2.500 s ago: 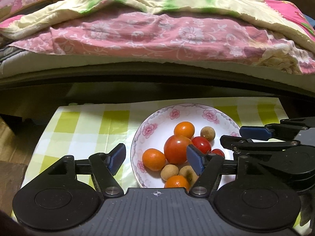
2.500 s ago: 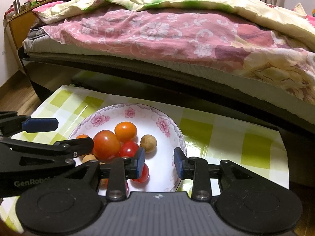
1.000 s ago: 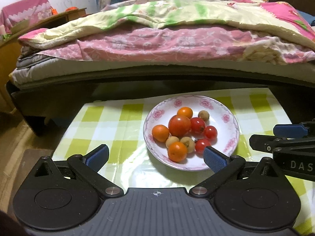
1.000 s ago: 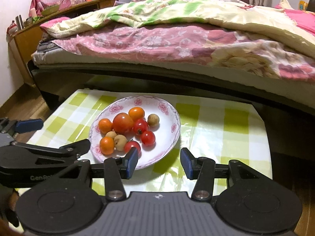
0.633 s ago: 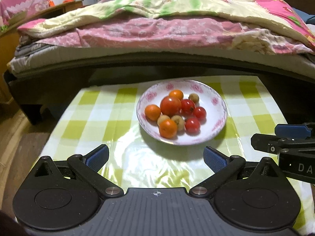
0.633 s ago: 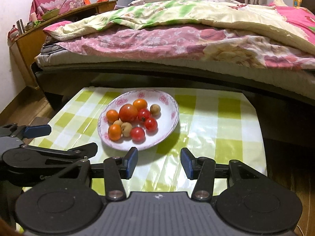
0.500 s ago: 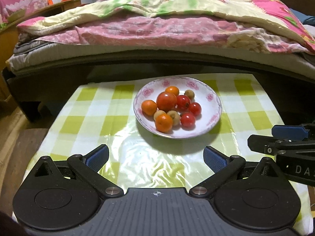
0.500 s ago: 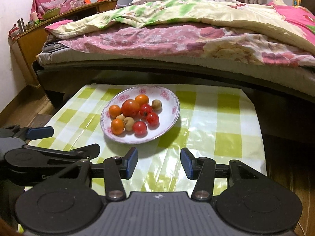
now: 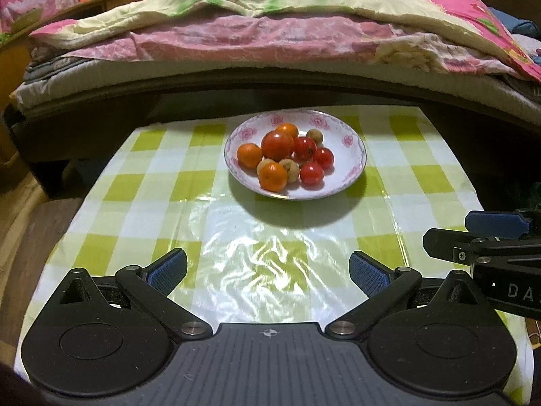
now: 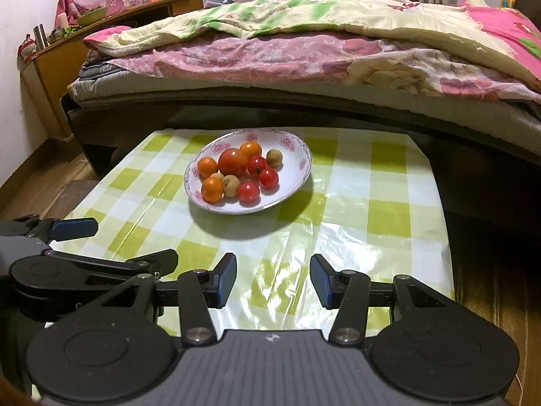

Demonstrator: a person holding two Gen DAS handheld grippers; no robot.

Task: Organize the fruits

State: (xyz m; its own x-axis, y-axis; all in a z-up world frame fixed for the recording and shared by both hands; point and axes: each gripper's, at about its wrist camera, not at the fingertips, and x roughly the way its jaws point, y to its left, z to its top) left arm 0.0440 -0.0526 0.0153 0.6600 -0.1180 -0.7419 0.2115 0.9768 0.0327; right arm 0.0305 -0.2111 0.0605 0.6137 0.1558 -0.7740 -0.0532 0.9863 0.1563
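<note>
A white plate with pink flowers point(image 9: 351, 155) point(image 10: 297, 155) sits on a green-checked table at its far side. It holds a large tomato point(image 9: 277, 145) point(image 10: 232, 161), small red tomatoes point(image 9: 311, 173) point(image 10: 248, 191), oranges point(image 9: 272, 176) point(image 10: 212, 189) and brown longans point(image 9: 314, 134) point(image 10: 274, 157). My left gripper point(image 9: 268, 272) hangs open over the near part of the table, well short of the plate, nothing between its fingers. My right gripper point(image 10: 273, 280) is beside it on the right, jaws apart and empty. Each gripper shows at the edge of the other's view.
The table point(image 9: 162, 182) wears a glossy plastic cover. A bed with pink and cream quilts point(image 9: 270, 34) runs right behind it, its dark frame close to the far table edge. A wooden desk point(image 10: 67, 50) stands at the far left. Wood floor lies left of the table.
Both grippers have drawn back from the plate, which now looks smaller and farther away. More of the table shows in front. Neither gripper's jaws changed.
</note>
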